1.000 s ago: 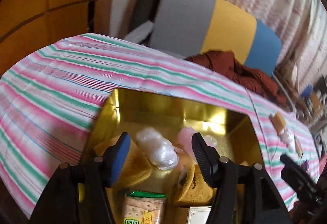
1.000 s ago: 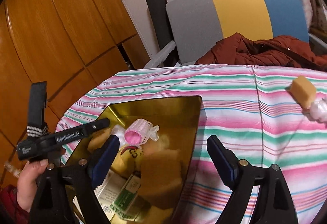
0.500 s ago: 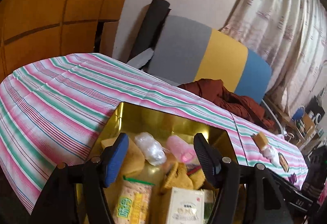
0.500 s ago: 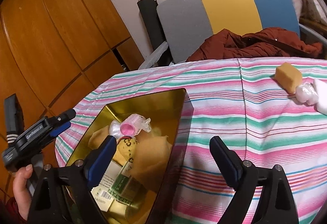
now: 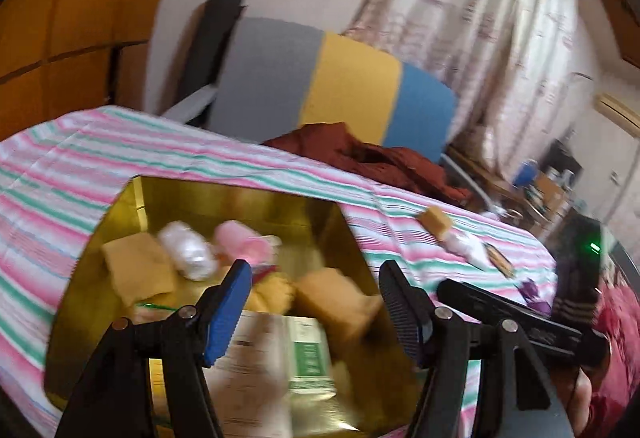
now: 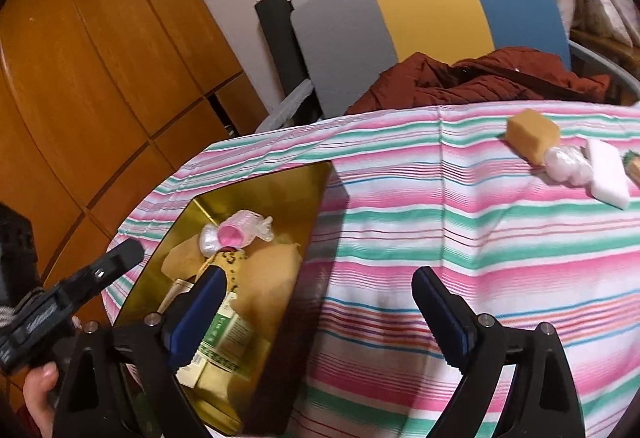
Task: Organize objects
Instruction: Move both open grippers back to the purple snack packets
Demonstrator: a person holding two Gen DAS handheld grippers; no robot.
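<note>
Both grippers empty, backing off the tin; loose items on the right still to collect.

Left to right: left gripper (image 5: 316, 302) has lifted and pulled back over the last second, jaws wide, nothing between them. The view now takes in the whole gold tin (image 5: 240, 194). Tin holds a tan sponge (image 5: 138, 266), clear plastic wad (image 5: 188, 250), pink hair roller (image 6: 236, 230), plus boxes nearer the camera. Right gripper (image 6: 316, 316) also wide and empty, has swung right over the striped tablecloth (image 6: 420, 222). Well apart on the right: another sponge (image 6: 532, 132), touching a plastic wad (image 6: 568, 162), then a white block (image 6: 608, 170). Judgement: drop-off done, next pick is that cluster.
</note>
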